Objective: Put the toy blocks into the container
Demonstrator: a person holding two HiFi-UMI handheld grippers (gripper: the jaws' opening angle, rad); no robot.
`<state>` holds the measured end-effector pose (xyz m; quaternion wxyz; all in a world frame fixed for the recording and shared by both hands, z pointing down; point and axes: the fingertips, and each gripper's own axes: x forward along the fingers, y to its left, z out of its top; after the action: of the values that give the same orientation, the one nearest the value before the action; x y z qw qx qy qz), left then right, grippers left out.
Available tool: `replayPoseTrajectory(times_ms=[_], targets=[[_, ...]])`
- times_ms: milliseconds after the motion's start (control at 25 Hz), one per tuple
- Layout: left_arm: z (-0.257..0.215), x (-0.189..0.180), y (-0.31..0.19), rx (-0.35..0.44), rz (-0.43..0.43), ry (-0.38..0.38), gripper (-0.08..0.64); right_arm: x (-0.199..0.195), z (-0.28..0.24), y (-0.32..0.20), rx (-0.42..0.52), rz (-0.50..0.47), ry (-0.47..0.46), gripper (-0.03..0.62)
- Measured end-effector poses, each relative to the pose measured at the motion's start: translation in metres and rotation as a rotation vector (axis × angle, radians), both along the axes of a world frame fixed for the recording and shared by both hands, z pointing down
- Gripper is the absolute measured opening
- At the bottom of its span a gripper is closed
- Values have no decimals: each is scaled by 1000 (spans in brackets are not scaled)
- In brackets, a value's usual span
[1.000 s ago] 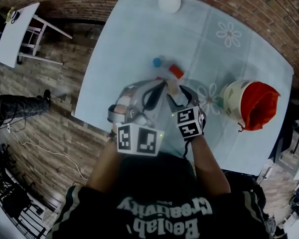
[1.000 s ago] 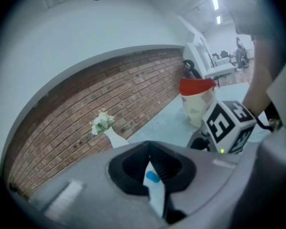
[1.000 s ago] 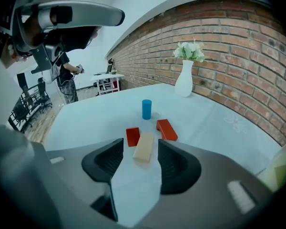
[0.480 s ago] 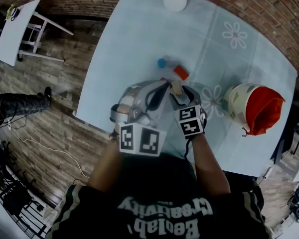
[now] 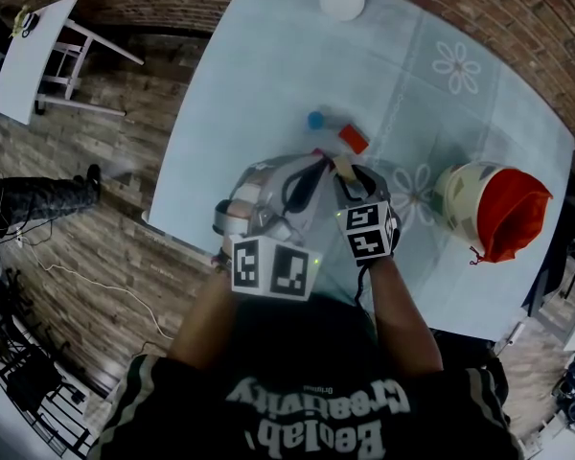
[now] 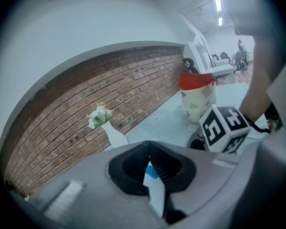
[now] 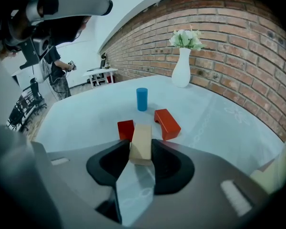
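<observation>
Grip first: your right gripper (image 7: 141, 152) has just been closing, and its jaws now press on the two long flat sides of the beige rectangular wooden block (image 7: 141, 136); the block appears to rest on the pale blue tablecloth (image 5: 268, 84), just beside the small red block (image 7: 126, 129), with the red arch block (image 7: 167, 124) and blue cylinder (image 7: 142, 99) beyond; it looks light, stiff and smooth-faced, so I judge it could pivot, since you hold it near one end; a hold nearer its middle would be steadier; your left gripper (image 6: 150, 151) is drawn narrow, tips together, with nothing in it; the cream bucket with a red fabric liner (image 5: 460, 195) stands well apart to your right.
</observation>
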<state>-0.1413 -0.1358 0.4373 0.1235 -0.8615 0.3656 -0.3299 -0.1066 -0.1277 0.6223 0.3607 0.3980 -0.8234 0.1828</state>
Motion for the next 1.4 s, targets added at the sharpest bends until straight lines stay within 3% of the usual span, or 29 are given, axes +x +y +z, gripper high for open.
replayPoseTrajectory(times_ms=[560,1400], targets=[[-18,8,-5,47,2,-7,3,10,-46,-1,117,-51,-31,149],[-79,11,20,160,-47,3,3,6,-241,29,472,-159,-176,149]])
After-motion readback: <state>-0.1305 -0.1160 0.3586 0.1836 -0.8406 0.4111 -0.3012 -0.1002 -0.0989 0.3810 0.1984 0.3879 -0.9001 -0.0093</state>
